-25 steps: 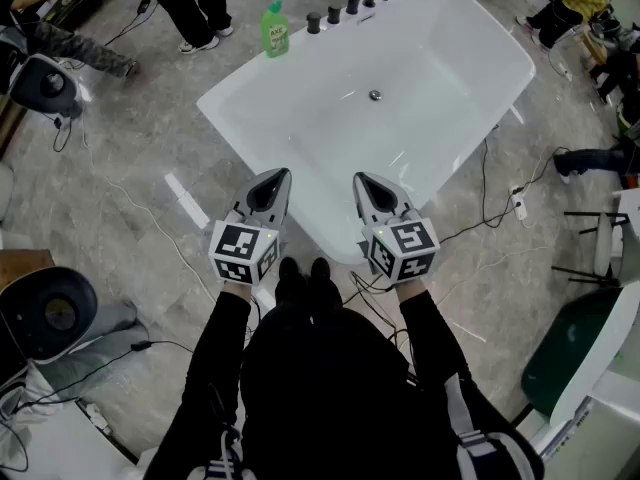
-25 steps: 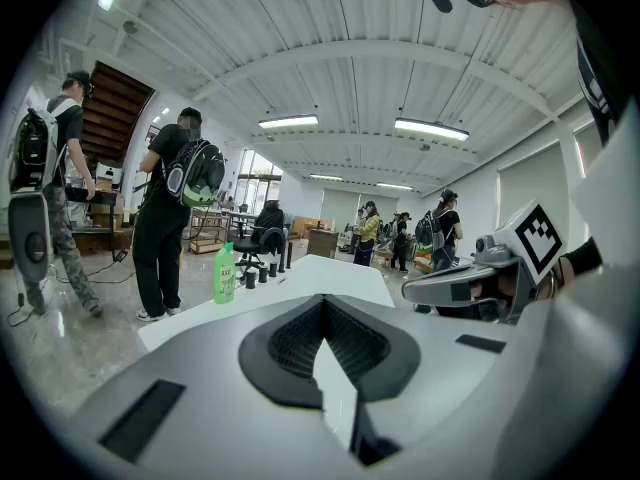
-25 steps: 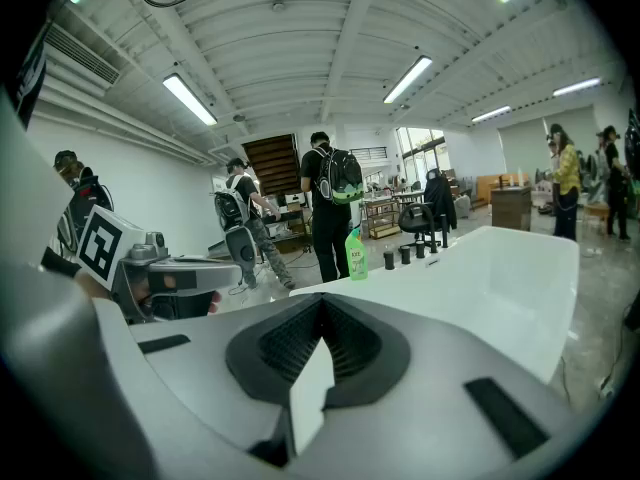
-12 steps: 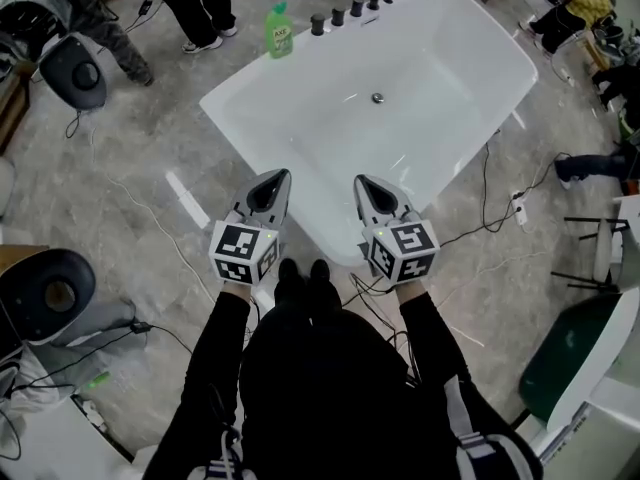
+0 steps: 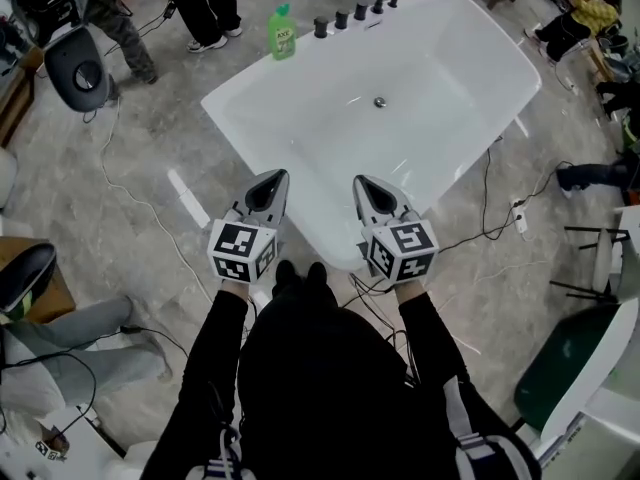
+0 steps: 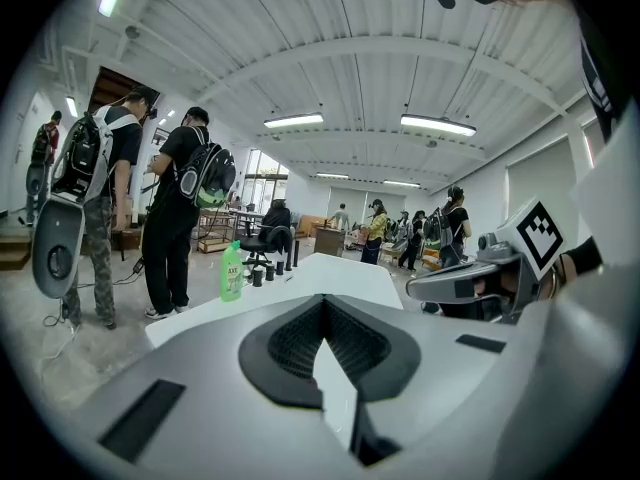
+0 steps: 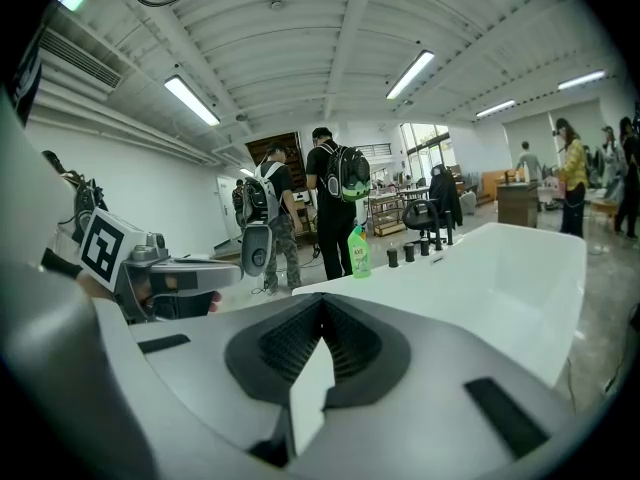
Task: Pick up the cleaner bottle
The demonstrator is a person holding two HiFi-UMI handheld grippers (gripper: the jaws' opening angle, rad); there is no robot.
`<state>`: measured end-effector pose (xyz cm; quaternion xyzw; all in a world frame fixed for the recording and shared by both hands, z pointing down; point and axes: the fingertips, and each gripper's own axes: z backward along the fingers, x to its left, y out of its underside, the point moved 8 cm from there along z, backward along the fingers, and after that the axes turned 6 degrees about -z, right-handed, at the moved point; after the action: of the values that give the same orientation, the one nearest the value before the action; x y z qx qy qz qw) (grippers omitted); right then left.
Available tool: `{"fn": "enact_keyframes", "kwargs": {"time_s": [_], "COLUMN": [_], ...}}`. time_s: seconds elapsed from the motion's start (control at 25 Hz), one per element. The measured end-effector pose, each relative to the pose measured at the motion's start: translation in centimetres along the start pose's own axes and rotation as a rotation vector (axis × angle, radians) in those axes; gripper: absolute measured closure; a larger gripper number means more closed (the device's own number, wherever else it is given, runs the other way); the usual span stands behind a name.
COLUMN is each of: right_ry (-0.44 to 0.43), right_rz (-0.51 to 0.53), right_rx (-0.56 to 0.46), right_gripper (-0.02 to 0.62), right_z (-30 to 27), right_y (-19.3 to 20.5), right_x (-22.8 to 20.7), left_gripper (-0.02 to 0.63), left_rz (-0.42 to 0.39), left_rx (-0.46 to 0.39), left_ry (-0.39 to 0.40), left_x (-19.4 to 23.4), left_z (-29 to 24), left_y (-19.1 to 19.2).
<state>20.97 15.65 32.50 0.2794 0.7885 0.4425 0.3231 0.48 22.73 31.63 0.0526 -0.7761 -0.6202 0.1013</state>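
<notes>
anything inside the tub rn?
Only the drain, in the bathtub's otherwise bare white basin. Cleaner bottle stands on the far rim, outside. Left gripper and right gripper cover the near end.

Pretty bright, even light from the ceiling tube lights (image 6: 294,121), soft shadows; gripper views are heavy fisheye with black corners.

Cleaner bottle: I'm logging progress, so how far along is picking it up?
Done: nothing; the cleaner bottle stands upright on the far rim of the bathtub, untouched. In hand: nothing; the left gripper and right gripper are both shut and empty, by the near end. Left: reach across, open a gripper, grasp the bottle, lift it.
</notes>
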Motion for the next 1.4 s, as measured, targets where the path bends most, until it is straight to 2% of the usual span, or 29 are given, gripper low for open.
{"fn": "enact_keyframes", "kwargs": {"time_s": [0.44,0.84,1.12,1.4], "right_ry": [-0.021,-0.015,-0.012,0.001], "right_rz": [0.001,-0.024,-0.044,-0.051], "right_rx": [-0.019,-0.025,-0.028,-0.011], "right_gripper": [0.594,0.594,0.594,0.595], "right_z": [-0.2,-1.4,-3.9,-8.1], "right_y": [-0.7,-1.4,-2.1,-2.6], "right_x": [-2.1,-3.7,-2.9,-2.4], "left_gripper": [0.599,0.6,0.599,0.599], "left_rz": [-0.04,-0.067,-0.064,-0.052], "left_rx": [0.003,-0.001,-0.001,0.01], "left_ry": [-0.024,-0.034,-0.035,0.003], "left_x": [-0.5,0.7,2.7,6.4], "left_z": [-1.6,-3.7,-4.3,-6.5], "left_y": [-0.6,-2.1,-2.1,-1.7]}}
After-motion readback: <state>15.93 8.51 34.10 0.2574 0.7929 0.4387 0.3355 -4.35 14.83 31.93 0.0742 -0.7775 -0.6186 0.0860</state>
